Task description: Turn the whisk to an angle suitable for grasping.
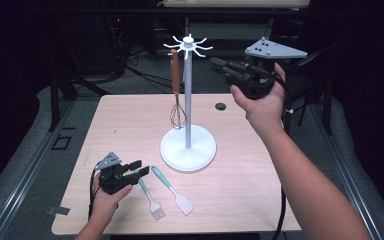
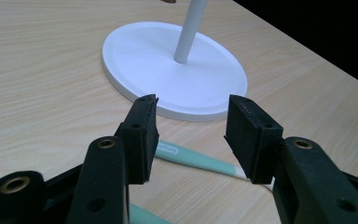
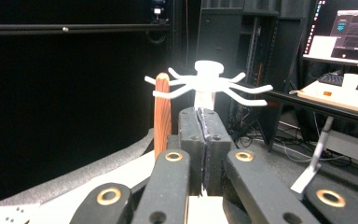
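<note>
A white hook stand point(image 1: 188, 100) rises from a round base point(image 1: 188, 148) at mid-table. A whisk point(image 1: 176, 90) with a wooden handle hangs from one of its top hooks. A teal-handled brush point(image 1: 150, 197) and a teal-handled spatula point(image 1: 172, 190) lie flat near the front edge. My left gripper point(image 1: 140, 168) sits low by their handle ends, open. In the left gripper view it point(image 2: 191, 126) straddles a teal handle point(image 2: 196, 158) without touching it. My right gripper point(image 1: 216, 62) is held high, right of the hook crown, shut on nothing. In the right gripper view it point(image 3: 204, 116) faces the hooks point(image 3: 208, 84) and the wooden handle point(image 3: 162, 112).
The light wooden table point(image 1: 130, 120) has a dark round hole point(image 1: 220, 106) at its back right. Dark frames and cables stand behind the table. A desk with a monitor point(image 3: 349, 32) shows far off in the right gripper view.
</note>
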The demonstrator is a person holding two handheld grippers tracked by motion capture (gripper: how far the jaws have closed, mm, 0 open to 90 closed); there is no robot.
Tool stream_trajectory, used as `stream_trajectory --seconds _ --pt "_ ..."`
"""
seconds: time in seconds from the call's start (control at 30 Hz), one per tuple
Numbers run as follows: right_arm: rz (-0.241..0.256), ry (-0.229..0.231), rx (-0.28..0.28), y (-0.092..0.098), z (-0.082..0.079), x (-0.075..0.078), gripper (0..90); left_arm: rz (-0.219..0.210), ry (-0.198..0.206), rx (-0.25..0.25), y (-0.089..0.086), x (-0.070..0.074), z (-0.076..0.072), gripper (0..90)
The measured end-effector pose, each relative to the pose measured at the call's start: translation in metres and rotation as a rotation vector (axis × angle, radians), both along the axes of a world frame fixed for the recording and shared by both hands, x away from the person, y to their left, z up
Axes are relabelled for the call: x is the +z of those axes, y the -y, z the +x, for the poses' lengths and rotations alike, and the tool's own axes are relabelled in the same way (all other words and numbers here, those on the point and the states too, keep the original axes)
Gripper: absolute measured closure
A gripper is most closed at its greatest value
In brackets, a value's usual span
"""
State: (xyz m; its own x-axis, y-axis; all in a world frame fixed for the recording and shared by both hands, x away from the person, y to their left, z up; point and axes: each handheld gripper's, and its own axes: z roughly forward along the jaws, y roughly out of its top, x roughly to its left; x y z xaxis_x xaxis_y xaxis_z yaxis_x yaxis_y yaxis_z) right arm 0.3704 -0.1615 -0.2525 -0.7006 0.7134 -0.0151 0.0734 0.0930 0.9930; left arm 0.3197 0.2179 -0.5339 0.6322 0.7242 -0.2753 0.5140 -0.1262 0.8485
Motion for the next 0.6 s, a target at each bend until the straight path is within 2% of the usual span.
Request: stream_trajectory --seconds 0.3,0.43,0.6 --pt "-0.028 0.001 -0.011 0.039 -0.026 -0.012 88.8 0.005 -0.003 0.0 0.0 -0.001 0.0 53.1" --pt "-0.06 -0.045 -0.027 0.056 -0.037 -0.022 87.7 0.005 -0.002 0.007 0.0 -0.001 0.001 53.1" --pt "-0.12 -0.129 -0.059 0.072 -0.043 -0.037 85.9 0.008 -0.003 0.015 -0.001 0.0 0.0 53.0"
